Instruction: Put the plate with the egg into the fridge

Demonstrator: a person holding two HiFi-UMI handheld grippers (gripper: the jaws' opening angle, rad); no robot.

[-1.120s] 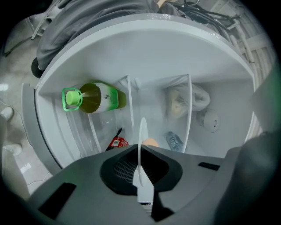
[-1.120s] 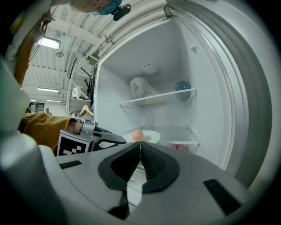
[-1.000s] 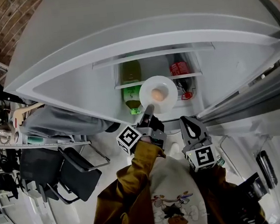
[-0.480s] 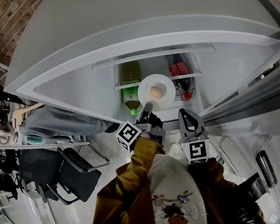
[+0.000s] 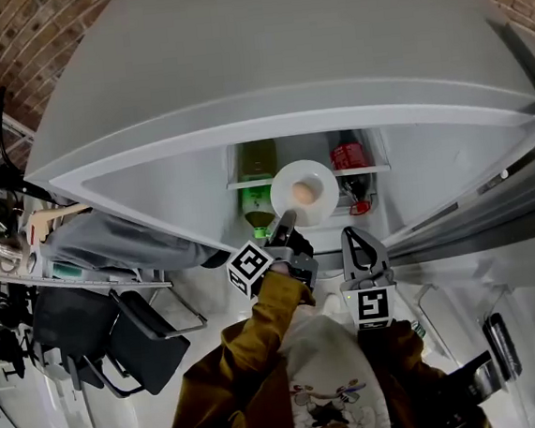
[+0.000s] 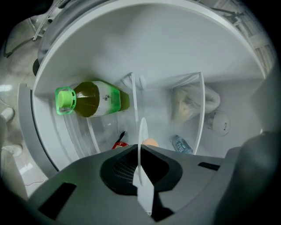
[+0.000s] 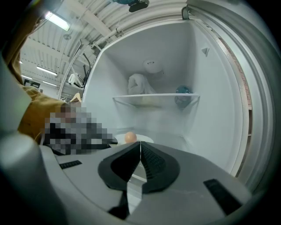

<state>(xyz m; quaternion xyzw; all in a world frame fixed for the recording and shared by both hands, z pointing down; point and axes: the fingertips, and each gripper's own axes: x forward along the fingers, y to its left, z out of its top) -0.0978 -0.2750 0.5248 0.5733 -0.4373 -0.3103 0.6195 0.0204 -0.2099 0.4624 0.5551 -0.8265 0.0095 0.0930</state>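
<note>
A white plate [image 5: 315,199] with a brown egg [image 5: 303,192] on it hangs level in front of the open fridge's shelves [image 5: 246,183]. My left gripper [image 5: 287,221] is shut on the plate's near rim. In the left gripper view the plate [image 6: 142,132] shows edge-on between the closed jaws of the left gripper [image 6: 140,150], with the egg [image 6: 151,142] just past them. My right gripper [image 5: 357,235] is beside it on the right, shut and empty. From the right gripper view, that gripper [image 7: 140,144] has its tips together, and the egg [image 7: 130,137] lies ahead to the left.
Inside the fridge lie a green bottle [image 6: 90,100], a red-capped bottle [image 5: 348,157], a pale bag [image 6: 193,101] and a small water bottle [image 6: 180,144]. A glass shelf [image 7: 156,97] crosses the compartment. Black chairs [image 5: 138,334] and a cluttered rack [image 5: 9,271] stand at the left.
The right gripper has shifted a little to the left and rolled, so its marker cube now faces the camera squarely. The left gripper still holds the plate at the fridge opening.
</note>
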